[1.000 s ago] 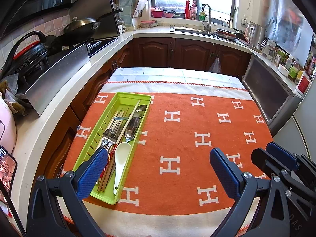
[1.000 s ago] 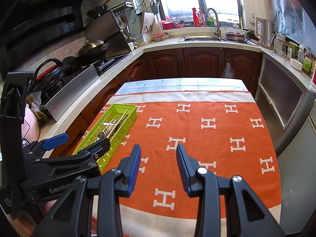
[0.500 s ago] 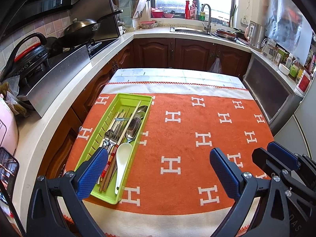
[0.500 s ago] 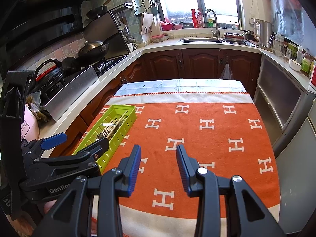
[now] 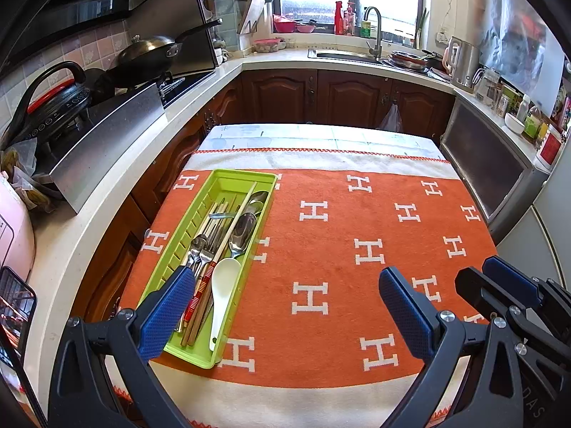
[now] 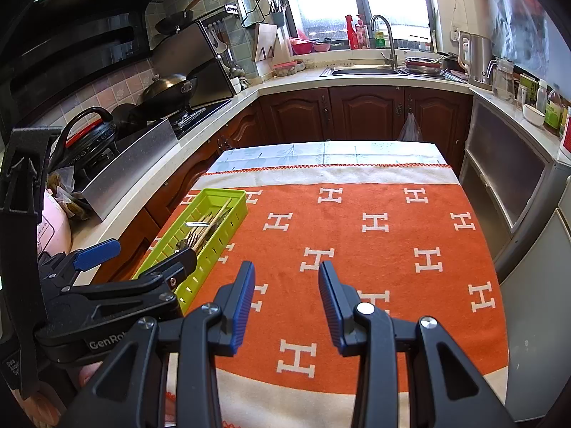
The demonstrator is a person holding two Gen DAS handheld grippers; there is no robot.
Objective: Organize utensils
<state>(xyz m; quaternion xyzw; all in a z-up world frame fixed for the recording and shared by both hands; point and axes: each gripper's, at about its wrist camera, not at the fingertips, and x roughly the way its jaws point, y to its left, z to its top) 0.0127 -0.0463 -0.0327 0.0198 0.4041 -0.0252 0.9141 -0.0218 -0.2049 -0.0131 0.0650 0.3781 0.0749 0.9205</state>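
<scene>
A lime-green slotted utensil tray (image 5: 228, 178) (image 6: 233, 214) lies along the left side of the orange H-patterned cloth (image 5: 349, 235) (image 6: 357, 235). In it lie metal spoons (image 5: 242, 230), forks (image 5: 205, 253), chopsticks (image 5: 233, 223) and a white ladle-shaped spoon (image 5: 223, 285). My left gripper (image 5: 285, 306) hovers over the table's near edge, open wide, its left finger above the tray's near end, nothing between the pads. It also shows at left in the right wrist view, left gripper (image 6: 135, 260). My right gripper (image 6: 286, 299) hangs over the bare cloth, partly open and empty; its right gripper body (image 5: 499, 285) shows at the lower right of the left wrist view.
An L-shaped white counter (image 5: 117, 178) wraps around left and back, with a stove and wok (image 5: 150, 48), a pressure cooker (image 5: 53, 96), a sink (image 5: 357, 53) and a kettle (image 5: 462, 60). A grey cabinet (image 5: 489, 171) stands close to the table's right edge.
</scene>
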